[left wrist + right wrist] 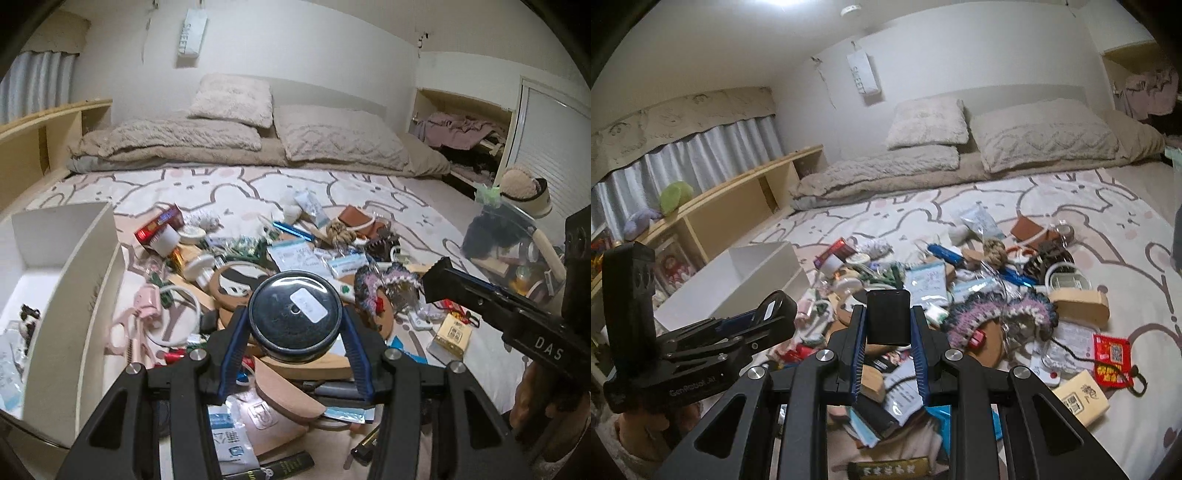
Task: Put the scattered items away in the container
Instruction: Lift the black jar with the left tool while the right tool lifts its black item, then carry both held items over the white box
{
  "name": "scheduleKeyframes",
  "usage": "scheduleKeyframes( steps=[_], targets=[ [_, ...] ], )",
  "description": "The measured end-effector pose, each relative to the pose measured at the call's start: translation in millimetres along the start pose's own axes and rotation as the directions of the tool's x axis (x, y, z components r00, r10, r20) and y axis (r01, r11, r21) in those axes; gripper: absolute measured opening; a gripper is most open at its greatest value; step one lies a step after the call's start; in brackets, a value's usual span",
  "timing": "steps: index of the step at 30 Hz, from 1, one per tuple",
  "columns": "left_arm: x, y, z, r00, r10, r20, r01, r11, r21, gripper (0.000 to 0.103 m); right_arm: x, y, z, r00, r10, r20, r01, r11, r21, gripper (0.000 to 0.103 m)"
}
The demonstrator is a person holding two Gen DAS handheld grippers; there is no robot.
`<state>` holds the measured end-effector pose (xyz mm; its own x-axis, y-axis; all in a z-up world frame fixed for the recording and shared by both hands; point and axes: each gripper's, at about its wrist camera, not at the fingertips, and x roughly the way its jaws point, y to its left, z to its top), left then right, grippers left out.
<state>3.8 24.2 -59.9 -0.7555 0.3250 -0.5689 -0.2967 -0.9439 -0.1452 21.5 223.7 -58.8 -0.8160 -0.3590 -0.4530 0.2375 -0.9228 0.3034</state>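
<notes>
Left hand-held gripper (294,325) clamped on round black tin (294,317), right hand-held gripper (888,321) clamped on black rectangular block (888,316), white container (70,280) left of clutter on bed (436,199)

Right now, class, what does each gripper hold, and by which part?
The left gripper clamps a round black lidded tin by its sides. The right gripper pinches a flat black rectangular case by its long edges.

Both tools are matte black two-finger grippers, the left gripper (294,328) and the right gripper (888,334), with blue ribbed finger pads (233,354) and round silver screws (133,368). White "DAS" lettering sits at right of the left view; "GenRobot" lettering lower left of the right view.
</notes>
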Motion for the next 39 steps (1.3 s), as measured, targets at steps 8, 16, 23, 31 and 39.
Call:
scheduleKeyframes(
  steps=[8,16,23,31,39],
  targets=[
    [-28.0,10.0,15.1,0.998,0.018,0.058,-0.018,1.000,-0.001,0.050,-5.2,26.1,14.1,0.999,0.036,0.034,-0.034,0.999,-0.032,0.023],
    [-63.5,26.2,31.7,0.990,0.048,0.131,-0.048,0.999,-0.001,0.050,-6.1,55.6,30.4,0.995,0.069,0.069,-0.064,0.995,-0.076,0.023],
    [-89.8,45.7,40.8,0.980,0.084,0.180,-0.082,0.996,-0.017,0.050,-7.0,85.4,45.0,0.988,0.118,0.098,-0.108,0.989,-0.101,0.023],
    [-122.4,78.0,54.4,0.960,0.142,0.240,-0.136,0.990,-0.041,0.050,-4.2,114.1,61.0,0.980,0.169,0.109,-0.155,0.981,-0.119,0.023],
    [-154.6,111.7,67.4,0.933,0.219,0.285,-0.211,0.976,-0.059,0.050,1.6,137.8,78.0,0.969,0.217,0.119,-0.201,0.970,-0.134,0.023]
  ],
)
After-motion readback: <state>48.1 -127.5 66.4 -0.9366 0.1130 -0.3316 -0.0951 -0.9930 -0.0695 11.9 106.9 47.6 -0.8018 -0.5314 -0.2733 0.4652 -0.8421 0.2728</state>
